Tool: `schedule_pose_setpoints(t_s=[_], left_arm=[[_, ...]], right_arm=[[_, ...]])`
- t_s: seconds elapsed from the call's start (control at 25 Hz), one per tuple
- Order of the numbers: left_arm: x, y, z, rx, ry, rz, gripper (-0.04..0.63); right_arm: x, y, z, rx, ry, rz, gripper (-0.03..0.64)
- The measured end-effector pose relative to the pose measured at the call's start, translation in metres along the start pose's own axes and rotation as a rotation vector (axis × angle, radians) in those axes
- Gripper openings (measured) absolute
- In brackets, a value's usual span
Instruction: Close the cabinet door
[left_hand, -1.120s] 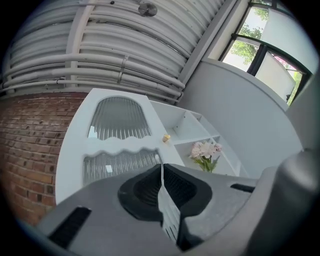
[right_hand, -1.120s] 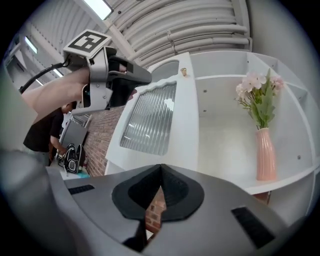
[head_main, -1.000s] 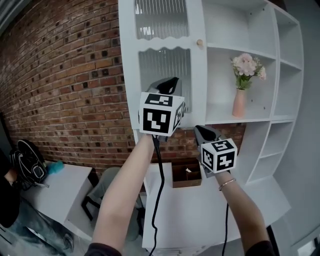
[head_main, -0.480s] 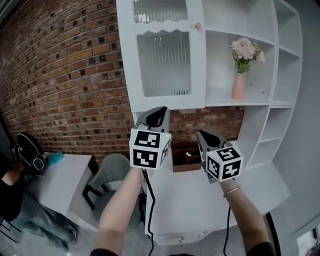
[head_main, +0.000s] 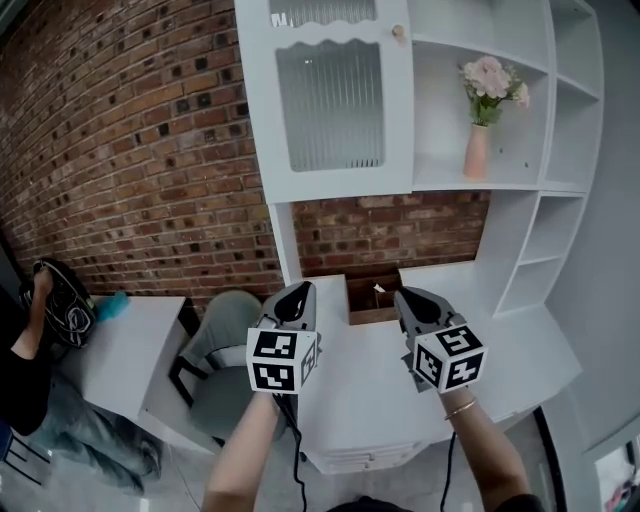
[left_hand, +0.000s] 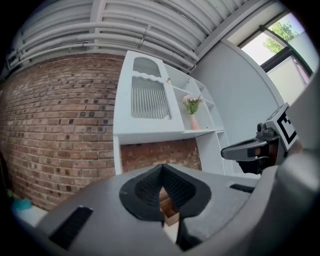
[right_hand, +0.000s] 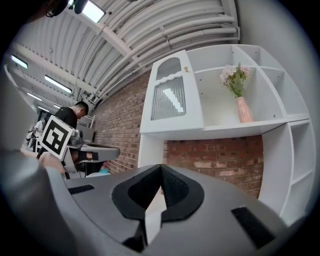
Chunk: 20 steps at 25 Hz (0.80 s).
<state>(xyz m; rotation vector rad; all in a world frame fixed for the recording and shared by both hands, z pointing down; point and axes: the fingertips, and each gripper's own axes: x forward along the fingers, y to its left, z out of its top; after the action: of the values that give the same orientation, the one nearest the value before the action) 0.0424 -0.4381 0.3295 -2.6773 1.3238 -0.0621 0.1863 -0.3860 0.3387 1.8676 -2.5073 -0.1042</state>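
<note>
Down came both grippers from where they had hung a second earlier. The one on the left had been up at door height and was now low over the counter (head_main: 380, 400), and its partner had sunk alongside it.

Far left, the brick wall (head_main: 130, 150) and a grey chair (head_main: 215, 375) played no part. The left gripper (head_main: 296, 298) pointed level toward the wall, its jaws pressed together with nothing between them. That reads as a tool done with its push and pulled clear.

Above and behind it, the door (head_main: 335, 105) lay flat against the cabinet front, its knob (head_main: 399, 32) at the top right corner and no gap showing along that edge. By that look the job was finished.

Below, a brown box (head_main: 372, 298) sat in the recess at the far side of the counter, between the two tools. The right gripper (head_main: 412, 303) was likewise closed and empty, held level, well apart from the door. Further right, a pink vase (head_main: 477, 150) of flowers stood upright on the open shelf.
</note>
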Motion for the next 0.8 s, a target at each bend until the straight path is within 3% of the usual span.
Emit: schedule_pose_setpoints(t_s=[0.4,0.8], left_arm=[[-0.062,0.0,-0.071,-0.053,0.1,0.019,0.011],[-0.113,-0.007,-0.135,-0.155,0.177,0.056,0.01]], right_arm=[[-0.042,0.03,-0.054,0.104,0.064,-0.02,0.0],[-0.07,0.057,-0.099,0.207,0.117,-0.024,0.002]])
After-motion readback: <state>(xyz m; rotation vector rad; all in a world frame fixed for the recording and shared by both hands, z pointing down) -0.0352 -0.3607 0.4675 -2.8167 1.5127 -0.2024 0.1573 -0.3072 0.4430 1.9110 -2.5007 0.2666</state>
